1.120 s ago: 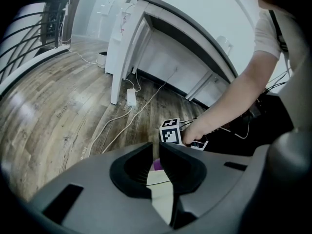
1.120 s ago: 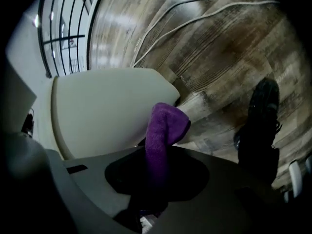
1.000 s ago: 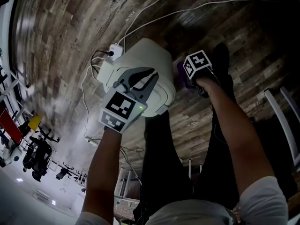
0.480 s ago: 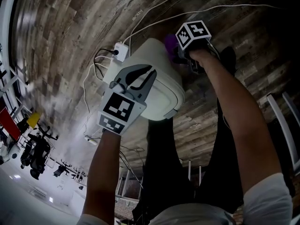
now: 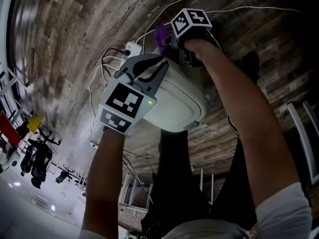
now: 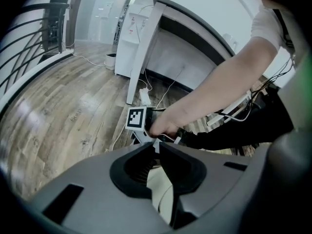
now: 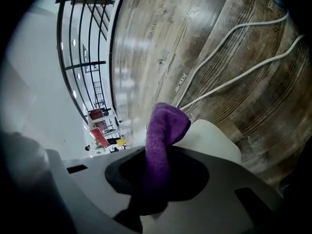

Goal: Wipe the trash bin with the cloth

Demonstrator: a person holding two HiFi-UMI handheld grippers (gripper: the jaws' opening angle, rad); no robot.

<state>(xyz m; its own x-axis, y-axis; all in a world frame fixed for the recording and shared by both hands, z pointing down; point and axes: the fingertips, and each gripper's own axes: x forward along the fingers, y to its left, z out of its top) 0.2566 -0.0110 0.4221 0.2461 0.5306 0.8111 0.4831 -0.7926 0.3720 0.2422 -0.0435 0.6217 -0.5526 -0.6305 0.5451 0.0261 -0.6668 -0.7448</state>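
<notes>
Trash bin point(image 5: 174, 101) front and centre: a white, lidded bin on the wooden floor point(image 5: 75, 29), just ahead of the person's dark-trousered legs point(image 5: 172, 183), and it looks tipped rather than square on its base. Its lid looks closed, so whatever is inside is out of sight.

The left gripper point(image 6: 156, 145) lies across the near side of the bin. Its jaws are drawn in at the tips, with white plastic showing between them, so it reads as a pinch on the bin's rim, bracing it.

At the far edge, the right gripper point(image 7: 158, 157) is clamped on the purple cloth point(image 7: 165, 126), and a bunched tip pokes out past the jaws. Whether it touches the shell or sits just off it, I can't tell.

My read is that we're mid-wipe, working the far side. The next stroke calls for pressing that bunched tip firmly onto the plastic and dragging it along the curve while the left grip stops the bin rolling.

Beyond the bin, white cables point(image 5: 224, 9) and a power adapter point(image 5: 132, 49) lie on the boards.
</notes>
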